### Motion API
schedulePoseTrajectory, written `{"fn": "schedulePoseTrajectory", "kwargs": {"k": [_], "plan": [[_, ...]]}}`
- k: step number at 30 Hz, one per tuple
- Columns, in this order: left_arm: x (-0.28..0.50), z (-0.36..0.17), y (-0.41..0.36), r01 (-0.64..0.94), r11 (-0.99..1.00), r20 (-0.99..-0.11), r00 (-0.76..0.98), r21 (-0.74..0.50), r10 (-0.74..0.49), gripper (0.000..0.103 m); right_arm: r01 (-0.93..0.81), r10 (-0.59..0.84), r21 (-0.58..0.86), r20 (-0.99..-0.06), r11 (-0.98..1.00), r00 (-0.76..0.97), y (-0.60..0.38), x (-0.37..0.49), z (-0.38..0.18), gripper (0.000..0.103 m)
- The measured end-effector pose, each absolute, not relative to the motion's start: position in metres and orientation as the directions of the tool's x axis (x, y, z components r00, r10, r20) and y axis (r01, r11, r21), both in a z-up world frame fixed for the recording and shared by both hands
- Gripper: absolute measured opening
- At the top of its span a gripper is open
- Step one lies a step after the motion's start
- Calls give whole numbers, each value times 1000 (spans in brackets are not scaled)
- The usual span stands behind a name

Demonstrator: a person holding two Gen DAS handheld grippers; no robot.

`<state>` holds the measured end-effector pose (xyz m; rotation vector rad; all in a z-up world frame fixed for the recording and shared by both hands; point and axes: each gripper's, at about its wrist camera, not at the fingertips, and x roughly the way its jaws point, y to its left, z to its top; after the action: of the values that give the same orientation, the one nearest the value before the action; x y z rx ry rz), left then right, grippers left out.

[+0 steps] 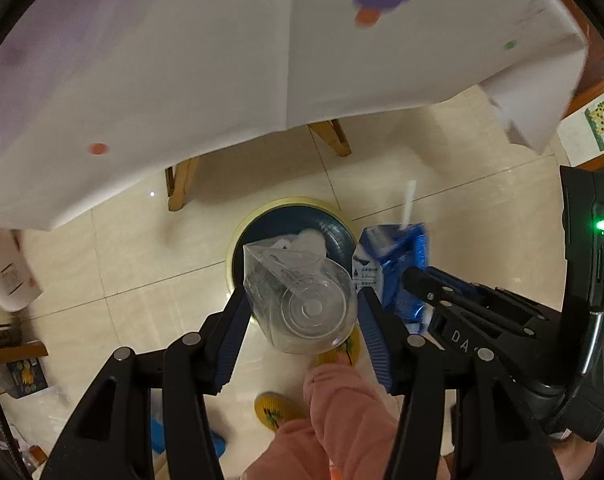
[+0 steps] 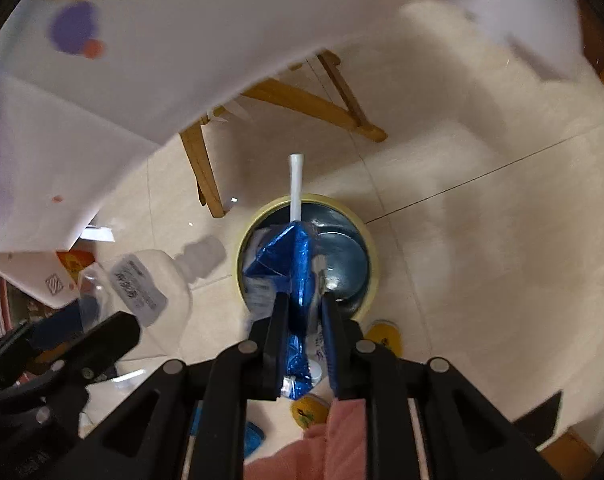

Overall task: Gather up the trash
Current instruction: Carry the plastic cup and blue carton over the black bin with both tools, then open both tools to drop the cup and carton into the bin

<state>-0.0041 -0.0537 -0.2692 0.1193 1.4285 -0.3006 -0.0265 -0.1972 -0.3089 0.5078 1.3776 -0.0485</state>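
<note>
Directly above the trash bin [image 1: 237, 240], the left gripper [image 1: 302, 312] clamped the clear plastic bottle [image 1: 302, 296] and the right gripper [image 2: 304, 320] pinched the blue drink carton [image 2: 289, 264], long axis pointing down into the bin mouth.

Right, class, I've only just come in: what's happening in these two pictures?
A person is clearing rubbish with a two-finger gripper in each hand. The left gripper grips a squashed clear plastic bottle, and the right gripper has a crumpled blue drink carton with a white straw between its jaws. Both hang right above a round bin on the tiled floor, beside a table under a white cloth. Nothing has been dropped yet.
</note>
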Motion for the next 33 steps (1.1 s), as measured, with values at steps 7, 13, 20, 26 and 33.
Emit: {"fn": "schedulePoseTrajectory", "kwargs": {"k": [7,13,20,26,33], "plan": [[12,-319,-49,235,967,-989,82,-98,-120,54,349,298,358,-930,866,215,-197,-4,-359,19],[16,-317,-45,195,978,-989,109,-75,-97,54,320,300,353,-932,879,204,-196,3,-360,19],[13,-278,-30,142,987,-982,163,-70,-94,54,264,298,346,-932,900,208,-191,1,-340,19],[11,-240,-22,122,990,-976,200,-68,-91,54,217,294,339,-932,915,212,-181,-1,-307,19],[2,-186,-6,121,990,-971,218,-75,-100,54,197,302,354,-920,914,250,-173,-6,-243,19]]}}
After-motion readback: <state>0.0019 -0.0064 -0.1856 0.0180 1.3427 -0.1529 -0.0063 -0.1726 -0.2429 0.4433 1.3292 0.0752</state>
